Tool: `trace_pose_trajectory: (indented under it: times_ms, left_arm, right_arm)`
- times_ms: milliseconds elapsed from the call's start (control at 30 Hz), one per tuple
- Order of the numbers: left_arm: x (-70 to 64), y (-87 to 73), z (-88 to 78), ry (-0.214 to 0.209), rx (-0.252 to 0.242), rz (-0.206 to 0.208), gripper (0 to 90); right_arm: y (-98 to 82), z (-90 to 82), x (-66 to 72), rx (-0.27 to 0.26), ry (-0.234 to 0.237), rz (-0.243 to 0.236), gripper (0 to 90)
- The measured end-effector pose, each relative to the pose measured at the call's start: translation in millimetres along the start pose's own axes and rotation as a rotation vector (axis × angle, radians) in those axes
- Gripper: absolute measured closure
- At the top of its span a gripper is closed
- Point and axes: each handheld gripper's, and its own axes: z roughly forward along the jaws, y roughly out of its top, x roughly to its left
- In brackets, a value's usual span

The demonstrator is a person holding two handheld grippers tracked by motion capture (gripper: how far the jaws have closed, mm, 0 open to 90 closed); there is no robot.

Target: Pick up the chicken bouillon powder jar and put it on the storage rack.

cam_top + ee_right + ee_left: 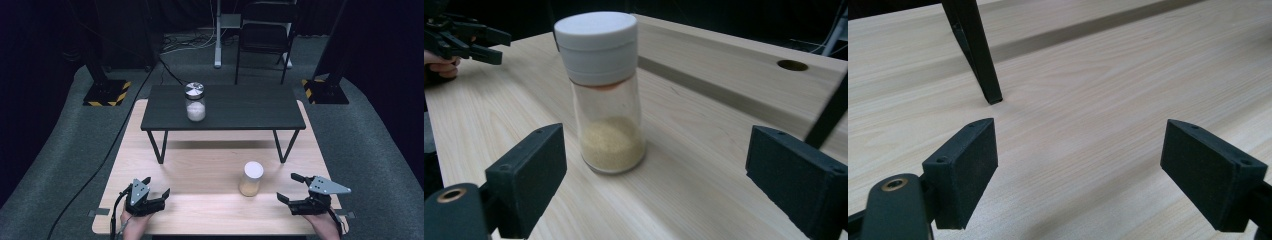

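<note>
Two grippers resting low over table (200, 210). Right gripper (290, 187) jaws standing wide apart, facing white-lidded jar (251, 178), not touching. Left gripper (156, 186) jaws spread, holding nothing.

Room around the rig is dark on my feed; light falls from above onto the pale table (215, 175), evenly, no hot spots. The low black shelf (223, 107) throws a soft shadow band across the wood beneath it. High view is low-res and soft. In the right gripper view the jar (605, 95) looks slightly smeared and leans, with a dull sheen on its white lid. Left gripper view is crisp on the wood grain.
</note>
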Motion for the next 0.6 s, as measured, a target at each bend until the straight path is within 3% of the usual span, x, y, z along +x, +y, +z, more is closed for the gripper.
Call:
trace_pose_trajectory:
  times_ms: [333, 600]
  left_arm:
    - [0.6, 0.3, 0.2, -0.002, 0.002, -0.001, 14.9]
    - [1.1, 0.5, 0.4, -0.005, 0.002, 0.000, 14.9]
  right_arm:
    - [21.3, 42.0, 2.6, 0.043, 0.080, -0.034, 8.5]
    - [32.0, 67.3, 4.0, 0.066, 0.104, -0.043, 9.9]
